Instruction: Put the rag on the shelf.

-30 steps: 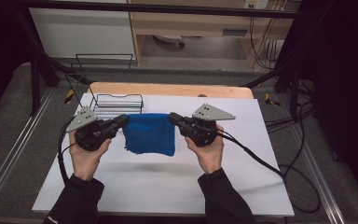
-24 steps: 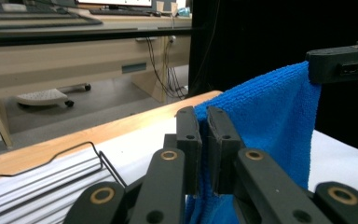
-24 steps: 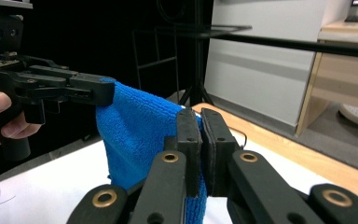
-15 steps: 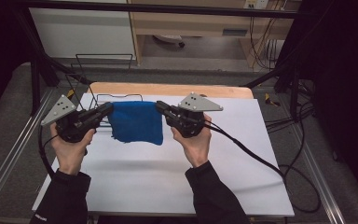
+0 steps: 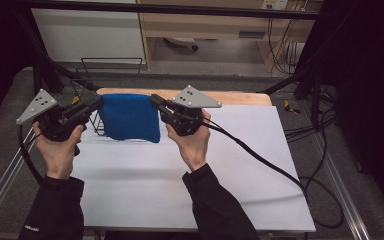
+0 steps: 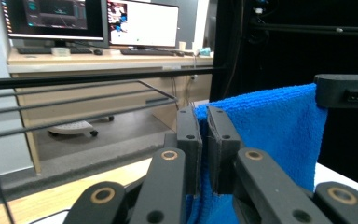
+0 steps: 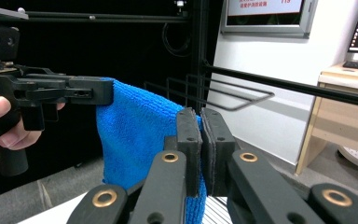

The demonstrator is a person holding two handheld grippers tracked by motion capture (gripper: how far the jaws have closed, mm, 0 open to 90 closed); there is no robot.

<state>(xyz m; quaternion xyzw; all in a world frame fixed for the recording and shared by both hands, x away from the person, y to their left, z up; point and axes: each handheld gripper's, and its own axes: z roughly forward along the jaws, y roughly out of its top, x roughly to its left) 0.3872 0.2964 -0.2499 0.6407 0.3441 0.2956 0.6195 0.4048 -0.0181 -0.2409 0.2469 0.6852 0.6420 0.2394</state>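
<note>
Spreading across the scene is a white rectangular table top [image 5: 230, 165] edged at its far side by a pale wooden board [image 5: 240, 97]; a black wire rack [image 5: 92, 122] stands at the far left of it; a blue terry cloth [image 5: 130, 117] is held up clear of the surface, just in front of the rack, hanging between both tools; its left upper corner is clamped by the left gripper [image 5: 97, 102], its right upper corner pinched in the clenched right gripper [image 5: 155, 100].
</note>
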